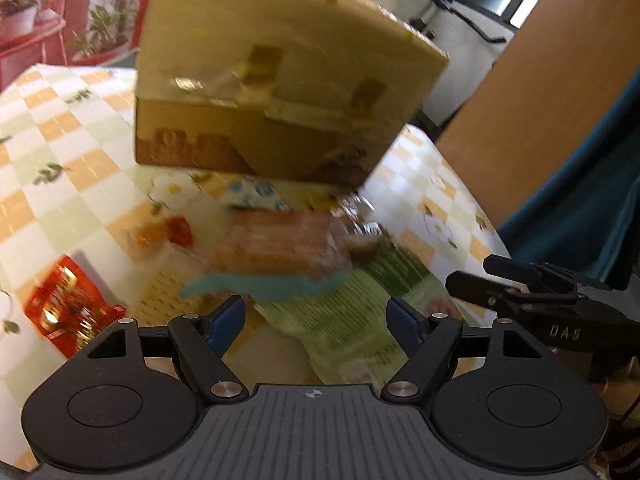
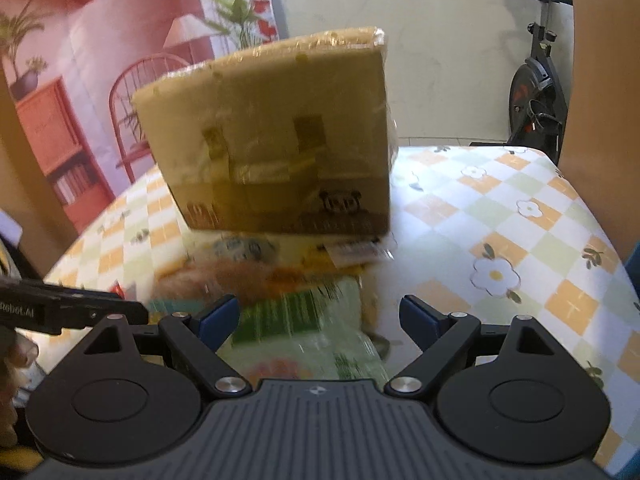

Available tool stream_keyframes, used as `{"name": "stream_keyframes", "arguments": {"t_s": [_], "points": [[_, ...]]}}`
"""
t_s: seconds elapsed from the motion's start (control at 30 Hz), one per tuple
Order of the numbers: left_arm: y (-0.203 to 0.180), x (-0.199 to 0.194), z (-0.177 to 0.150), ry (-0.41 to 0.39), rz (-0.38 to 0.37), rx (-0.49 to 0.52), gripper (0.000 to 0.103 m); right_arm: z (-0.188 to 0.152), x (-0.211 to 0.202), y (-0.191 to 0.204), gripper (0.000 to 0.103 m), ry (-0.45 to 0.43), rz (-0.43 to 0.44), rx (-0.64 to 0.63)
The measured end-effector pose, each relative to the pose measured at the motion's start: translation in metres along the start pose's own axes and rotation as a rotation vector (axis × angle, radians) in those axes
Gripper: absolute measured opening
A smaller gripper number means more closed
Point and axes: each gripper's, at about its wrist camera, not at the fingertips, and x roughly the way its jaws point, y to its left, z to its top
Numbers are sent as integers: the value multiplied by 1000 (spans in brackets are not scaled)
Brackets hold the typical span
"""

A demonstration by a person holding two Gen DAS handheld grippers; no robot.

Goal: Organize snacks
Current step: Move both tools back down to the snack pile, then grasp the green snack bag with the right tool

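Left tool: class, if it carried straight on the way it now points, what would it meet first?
Probably the green-and-white snack packet lying between the open left tool's fingers; blur makes depth uncertain. The cardboard box stands farther back.

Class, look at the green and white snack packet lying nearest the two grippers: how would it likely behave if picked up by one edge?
The green and white packet looks like thin glossy film lying flat on the table, so it would probably sag rather than stay stiff. Its shiny surface suggests it may slip between pads. It overlaps the clear-wrapped snack behind it, so lifting could drag that along.

A home dining corner: floral checked tablecloth (image 2: 500,220), exercise bike (image 2: 536,92), potted plants (image 1: 20,4).
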Motion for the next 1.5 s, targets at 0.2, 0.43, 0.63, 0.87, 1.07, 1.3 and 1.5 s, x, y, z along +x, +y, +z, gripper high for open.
{"name": "stream_keyframes", "arguments": {"t_s": [0.2, 0.43, 0.63, 0.87, 1.07, 1.3, 1.5], "points": [[-7, 17, -14, 75, -36, -10, 80, -21, -2, -4, 88, 54, 8, -56], [-4, 30, -20, 123, -57, -44, 80, -32, -5, -5, 88, 72, 32, -63], [-2, 40, -22, 154, -66, -69, 79, -40, 6, -12, 88, 101, 63, -22], [0, 43, -21, 159, -67, -78, 79, -38, 22, -15, 82, 104, 112, 37], [3, 50, -21, 178, -66, -104, 79, -38, 28, -12, 82, 113, 131, 39], [-1, 57, -21, 192, -72, -82, 79, -37, 31, -16, 83, 119, 137, 28], [-1, 64, -21, 204, -78, -101, 79, -38, 32, -17, 87, 114, 127, 40]]}}
